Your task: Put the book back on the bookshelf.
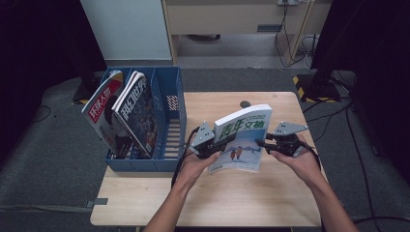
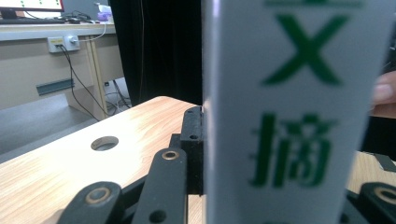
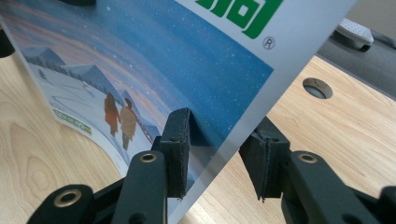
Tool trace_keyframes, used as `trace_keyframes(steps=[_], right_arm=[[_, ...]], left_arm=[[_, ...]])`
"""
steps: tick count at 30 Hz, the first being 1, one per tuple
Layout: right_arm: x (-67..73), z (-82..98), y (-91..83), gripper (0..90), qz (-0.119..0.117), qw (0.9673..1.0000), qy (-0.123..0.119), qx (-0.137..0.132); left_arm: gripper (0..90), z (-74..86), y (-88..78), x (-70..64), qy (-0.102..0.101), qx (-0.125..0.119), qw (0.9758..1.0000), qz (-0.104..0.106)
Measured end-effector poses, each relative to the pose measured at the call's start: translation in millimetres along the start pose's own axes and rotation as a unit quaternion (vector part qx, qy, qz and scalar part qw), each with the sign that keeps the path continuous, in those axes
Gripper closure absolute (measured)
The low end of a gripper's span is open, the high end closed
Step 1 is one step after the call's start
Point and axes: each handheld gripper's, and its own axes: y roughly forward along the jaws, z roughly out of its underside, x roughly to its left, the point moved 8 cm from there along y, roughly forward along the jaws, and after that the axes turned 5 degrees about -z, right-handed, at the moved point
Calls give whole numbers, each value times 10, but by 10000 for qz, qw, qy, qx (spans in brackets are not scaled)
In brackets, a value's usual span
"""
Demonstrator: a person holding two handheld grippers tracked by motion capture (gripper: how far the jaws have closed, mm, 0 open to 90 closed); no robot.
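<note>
- My left forearm enters from the bottom centre of the high view and angles up to the left hand (image 1: 192, 165) at mid-frame.
- The left gripper (image 1: 209, 141) sits under that hand, jaws pointing right and clamped on the magazine (image 1: 240, 140).
- My right forearm comes from the lower right, with the right hand (image 1: 300, 162) right of centre.
- The right gripper (image 3: 217, 156) points left; its jaws straddle the magazine's edge with a gap on one side.
</note>
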Motion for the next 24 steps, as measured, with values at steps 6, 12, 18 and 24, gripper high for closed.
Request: trace_keyframes(steps=[6,12,18,24], right_arm=[[94,-48,-33,638,-64,9999,-103,-49],[132,-61,-48,639,-61,9998,-166,-69],[153,-42,-81,647,-96,9998,-186,-78],[178,-21,-110,652,-132,9997,-183,-108]], left_arm=[[718,25,-105,-7,-87,-104,9999,2],[693,56,-153,-35,-233,-179,9995,83],[676,78,-148,-65,-294,-193,9993,106],[646,136,-145,-83,-385,-136,9991,83]])
